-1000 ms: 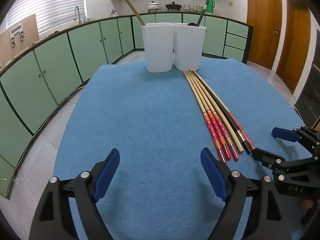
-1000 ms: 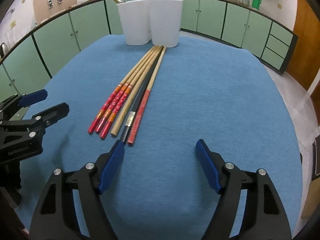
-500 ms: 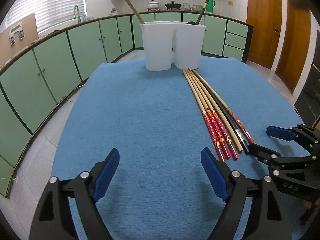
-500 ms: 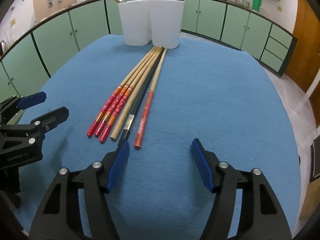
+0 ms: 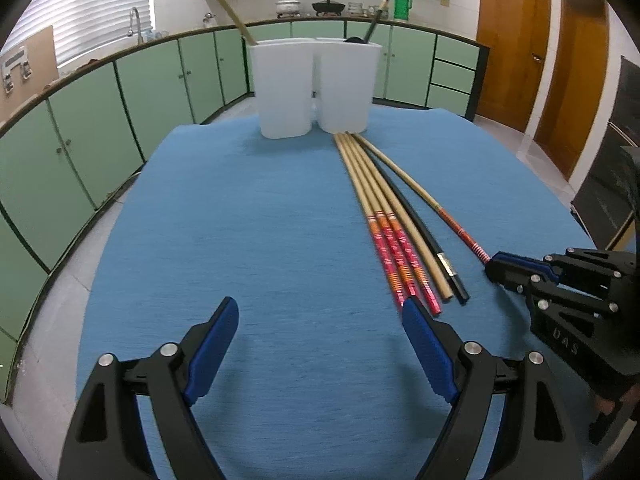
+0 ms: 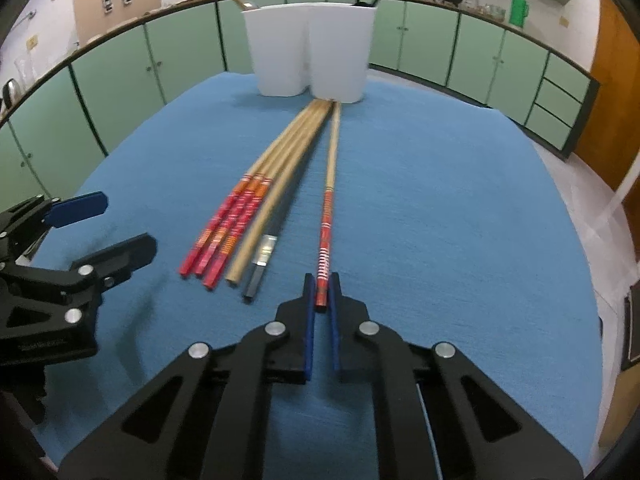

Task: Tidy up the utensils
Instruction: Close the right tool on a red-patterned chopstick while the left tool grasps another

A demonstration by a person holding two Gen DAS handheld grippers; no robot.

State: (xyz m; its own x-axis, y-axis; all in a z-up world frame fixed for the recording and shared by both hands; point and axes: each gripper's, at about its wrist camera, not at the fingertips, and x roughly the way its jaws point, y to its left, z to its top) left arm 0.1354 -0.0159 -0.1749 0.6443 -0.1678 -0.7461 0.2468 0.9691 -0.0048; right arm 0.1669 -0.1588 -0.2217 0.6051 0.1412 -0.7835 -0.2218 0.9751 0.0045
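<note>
Early stage: right claw [image 6: 322, 294] pinches one red-tipped chopstick [image 6: 329, 200], left claw [image 5: 320, 344] spread and empty, five sticks [image 5: 384, 220] left on counter [image 5: 240, 220], holder [image 5: 314, 84] nearly bare.

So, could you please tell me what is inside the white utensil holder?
A wooden handle rises from the left compartment of the white utensil holder, a dark-handled utensil from the right. Their lower ends are hidden by the walls.

Blue cloth [image 5: 240, 220]; white holders [image 5: 316, 84]; tan chopsticks [image 5: 376, 216], red-orange banded ends; one black chopstick [image 5: 416, 220].
</note>
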